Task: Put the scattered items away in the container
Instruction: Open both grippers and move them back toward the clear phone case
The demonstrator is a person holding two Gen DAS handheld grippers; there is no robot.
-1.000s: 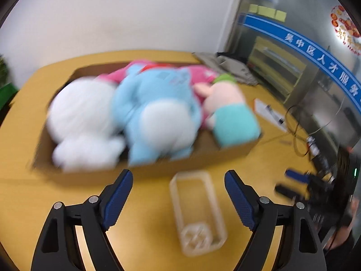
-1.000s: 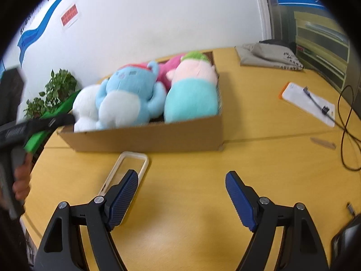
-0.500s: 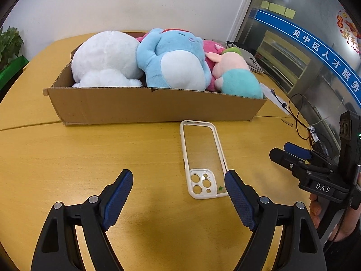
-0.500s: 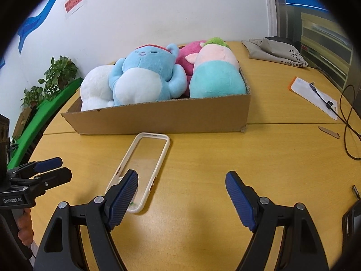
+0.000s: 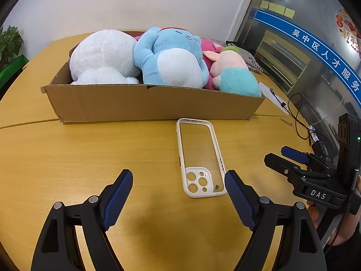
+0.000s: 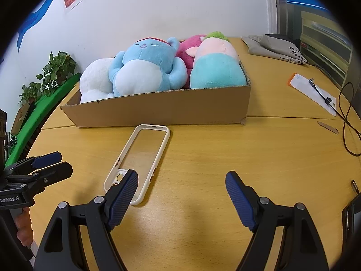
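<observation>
A shallow cardboard box (image 5: pixel 146 106) (image 6: pixel 162 110) on the wooden table holds a white plush (image 5: pixel 101 56) (image 6: pixel 94 81), a blue plush (image 5: pixel 171 58) (image 6: pixel 144 65), a pink plush (image 5: pixel 208 47) (image 6: pixel 189 49) and a teal-and-pink plush (image 5: pixel 234 76) (image 6: pixel 216 67). A clear phone case with a cream rim (image 5: pixel 199 155) (image 6: pixel 142 158) lies flat on the table just in front of the box. My left gripper (image 5: pixel 178 180) (image 6: pixel 48 164) hovers open, the case's camera end beside its right finger. My right gripper (image 6: pixel 181 178) (image 5: pixel 279 158) is open too, the case's camera end by its left finger.
A white packet with a cable (image 6: pixel 315 92) and a black looped cord (image 6: pixel 347 122) lie at the table's right. A folded grey bag (image 6: pixel 275 47) sits behind the box. A potted plant (image 6: pixel 52 74) stands left. A dark device (image 6: pixel 352 212) lies at the near right edge.
Both views pulled back and lower from the box, so the phone case now lies further ahead of the fingers. The blur of a second ago is gone; both grippers stayed open.
</observation>
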